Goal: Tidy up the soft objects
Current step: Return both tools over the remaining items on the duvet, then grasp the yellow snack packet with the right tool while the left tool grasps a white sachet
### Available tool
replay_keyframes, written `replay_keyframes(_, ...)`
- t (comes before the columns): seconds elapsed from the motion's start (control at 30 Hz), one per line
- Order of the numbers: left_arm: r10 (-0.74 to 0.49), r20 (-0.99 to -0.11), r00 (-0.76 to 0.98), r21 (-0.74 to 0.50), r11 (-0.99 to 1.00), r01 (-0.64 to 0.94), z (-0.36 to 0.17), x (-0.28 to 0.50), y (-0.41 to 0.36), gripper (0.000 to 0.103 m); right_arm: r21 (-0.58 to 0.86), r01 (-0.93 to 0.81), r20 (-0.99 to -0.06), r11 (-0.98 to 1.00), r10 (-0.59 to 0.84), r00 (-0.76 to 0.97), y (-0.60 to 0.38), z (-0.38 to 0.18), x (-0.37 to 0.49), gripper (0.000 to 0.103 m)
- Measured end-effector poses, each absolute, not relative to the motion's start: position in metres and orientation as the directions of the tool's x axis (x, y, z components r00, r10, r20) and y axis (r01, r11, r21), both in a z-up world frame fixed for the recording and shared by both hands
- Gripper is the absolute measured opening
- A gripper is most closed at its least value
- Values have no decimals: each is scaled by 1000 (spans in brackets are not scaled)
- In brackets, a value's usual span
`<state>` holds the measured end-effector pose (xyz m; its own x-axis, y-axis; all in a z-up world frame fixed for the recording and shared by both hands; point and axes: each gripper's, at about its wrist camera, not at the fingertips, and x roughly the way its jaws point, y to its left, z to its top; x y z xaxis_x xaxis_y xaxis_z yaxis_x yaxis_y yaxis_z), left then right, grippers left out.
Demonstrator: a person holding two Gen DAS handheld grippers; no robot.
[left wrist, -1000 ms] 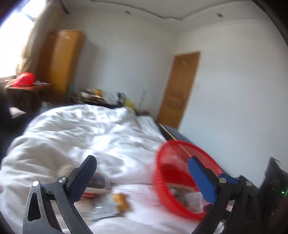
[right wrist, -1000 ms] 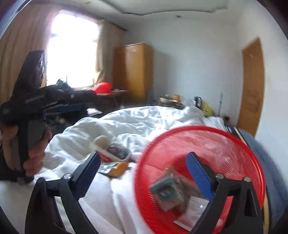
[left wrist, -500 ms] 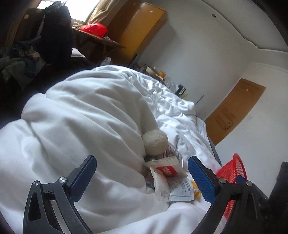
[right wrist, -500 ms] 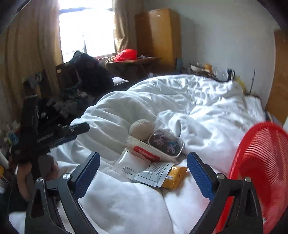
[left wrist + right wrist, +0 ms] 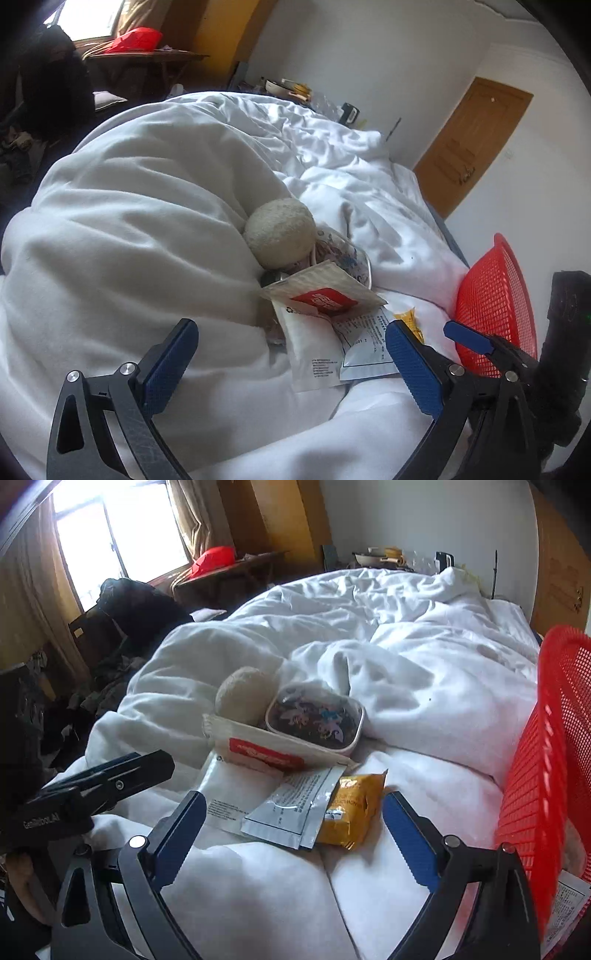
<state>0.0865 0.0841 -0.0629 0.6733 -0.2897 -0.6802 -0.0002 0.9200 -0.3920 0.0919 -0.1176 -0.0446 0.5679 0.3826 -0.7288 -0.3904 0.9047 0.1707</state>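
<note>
We hold both tools wide and empty over the bed (image 5: 424, 672): the left tool (image 5: 288, 354) and the right tool (image 5: 293, 827). Ahead lies a pile on the duvet: a ball (image 5: 245, 694) touching a pouch (image 5: 314, 716), a white packet (image 5: 266, 751) over sachets (image 5: 295, 808), and a yellow packet (image 5: 351, 805). The red basket (image 5: 543, 760) stands tilted at the right.

We're seeing both grippers, left (image 5: 290, 345) and right (image 5: 293, 818), wearing black frames, blue ribbed pads (image 5: 406, 834), silver screws, white "GenRobot.AI" lettering.
</note>
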Motion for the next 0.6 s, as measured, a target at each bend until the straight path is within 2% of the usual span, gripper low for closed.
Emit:
replay_keyframes(0.07,-311,-682,662,-395,918,24,-64,94,79,101,178,-376,-753,909,372,543,-121,-54,99,94)
replay_keyframes(0.13,-309,-685,660,-402,916,12,-68,95,80,100,169,-351,-766,921,347,541,-125,-59,104,84)
replay_keyframes(0.27,-329,-670,666,-438,899,3,-77,88,87,100,144,-319,-774,937,308,553,-127,-64,107,74)
replay_keyframes(0.33,-328,-673,663,-430,903,10,-79,87,85,100,142,-306,-782,941,296,549,-127,-67,108,61)
replay_keyframes(0.43,-321,-680,659,-414,910,17,-81,86,81,100,165,-297,-801,941,303,516,-129,-75,115,50)
replay_keyframes(0.6,-323,-678,660,-404,914,33,-81,85,77,100,226,-267,-803,937,334,493,-140,-81,120,46)
